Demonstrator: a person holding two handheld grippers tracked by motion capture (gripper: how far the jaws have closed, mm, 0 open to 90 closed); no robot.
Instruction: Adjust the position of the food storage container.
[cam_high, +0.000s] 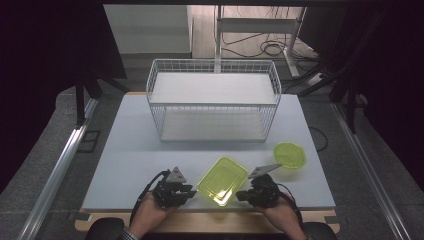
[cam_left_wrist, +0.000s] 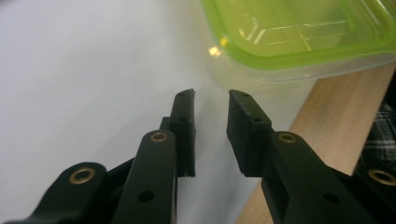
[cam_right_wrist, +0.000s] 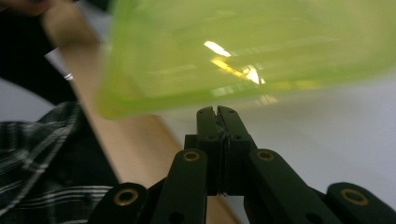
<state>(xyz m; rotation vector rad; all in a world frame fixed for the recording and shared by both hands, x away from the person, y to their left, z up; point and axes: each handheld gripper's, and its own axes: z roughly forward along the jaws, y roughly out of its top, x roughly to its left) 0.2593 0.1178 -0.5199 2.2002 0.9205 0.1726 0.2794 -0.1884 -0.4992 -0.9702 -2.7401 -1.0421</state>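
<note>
The yellow-green translucent rectangular plastic container (cam_high: 222, 180) lies low in the frame's centre on the white counter (cam_high: 130, 150), probably for easy reach between the left tool (cam_high: 191, 192), narrowly parted and empty, and the right tool (cam_high: 241, 195), closed on nothing.

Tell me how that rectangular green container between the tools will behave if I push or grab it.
The rectangular green container looks like thin, translucent plastic and seems empty, so it is probably light and would slide easily on the smooth table. Its glossy walls may be slippery between the pads. It sits near the table's front edge, so a push toward you could tip it off.
</note>
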